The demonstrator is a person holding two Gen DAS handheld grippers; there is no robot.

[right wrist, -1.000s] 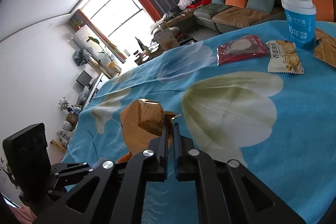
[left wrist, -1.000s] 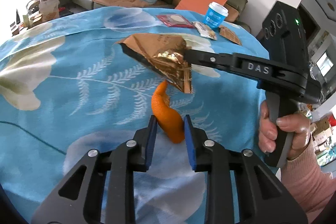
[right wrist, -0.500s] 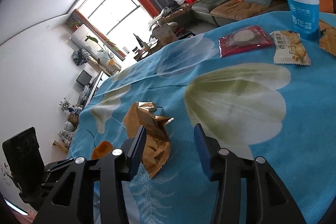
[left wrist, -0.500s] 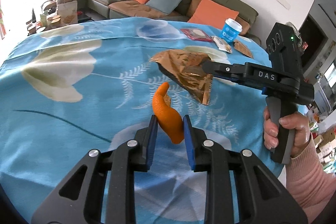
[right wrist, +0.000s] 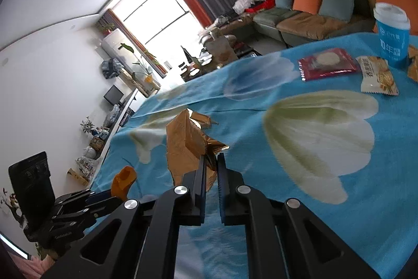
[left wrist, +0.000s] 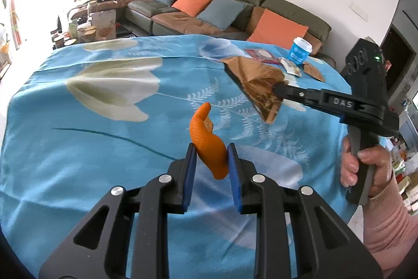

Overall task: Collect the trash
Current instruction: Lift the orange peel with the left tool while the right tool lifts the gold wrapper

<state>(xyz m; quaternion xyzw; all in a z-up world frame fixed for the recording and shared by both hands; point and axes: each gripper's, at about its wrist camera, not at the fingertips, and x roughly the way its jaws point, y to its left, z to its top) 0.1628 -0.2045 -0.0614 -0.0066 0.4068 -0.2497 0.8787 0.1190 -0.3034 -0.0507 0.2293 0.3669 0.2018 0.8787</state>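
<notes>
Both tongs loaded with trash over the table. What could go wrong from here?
1. The left tongs pinch only the lower end of the curled orange peel; most of it sticks out past the pads, so it may swing or slip.
2. The right tongs hold the crumpled gold wrapper by one corner; slick foil could pull free or tear.
3. The blue cup, red packet and biscuit packet remain on the tablecloth, and neither tongs has room for them.
</notes>
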